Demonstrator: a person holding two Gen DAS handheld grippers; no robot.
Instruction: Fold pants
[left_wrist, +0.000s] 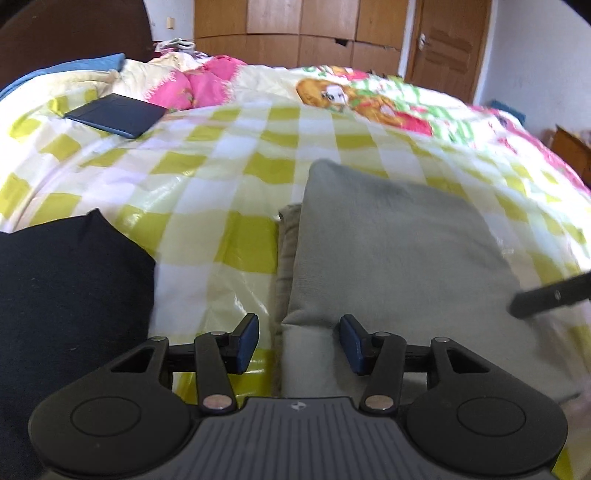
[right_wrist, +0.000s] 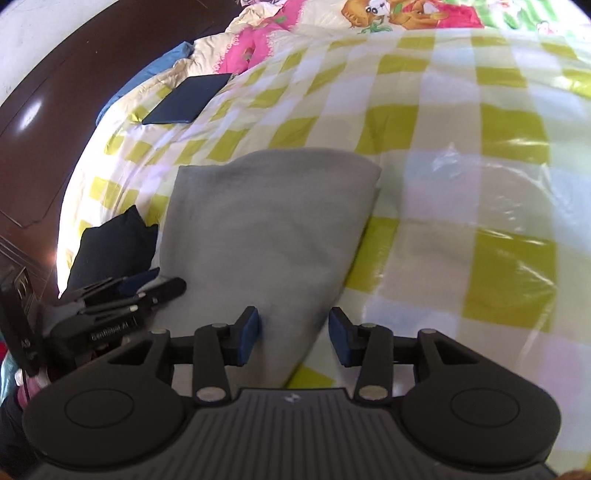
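Observation:
The grey pants (left_wrist: 391, 251) lie folded into a thick rectangle on the yellow-and-white checked bed cover (left_wrist: 207, 192). They also show in the right wrist view (right_wrist: 266, 229). My left gripper (left_wrist: 299, 343) is open and empty, its jaws spread over the near left edge of the fold. My right gripper (right_wrist: 293, 341) is open and empty over the near right edge of the pants. The right gripper's finger shows at the right edge of the left wrist view (left_wrist: 550, 295). The left gripper shows at the left of the right wrist view (right_wrist: 110, 306).
A black folded garment (left_wrist: 70, 280) lies left of the pants, also in the right wrist view (right_wrist: 114, 251). A dark blue flat case (left_wrist: 114, 114) rests further back on the bed. A pink patterned quilt (left_wrist: 199, 85), wooden wardrobe (left_wrist: 295, 33) and door (left_wrist: 447, 44) are beyond.

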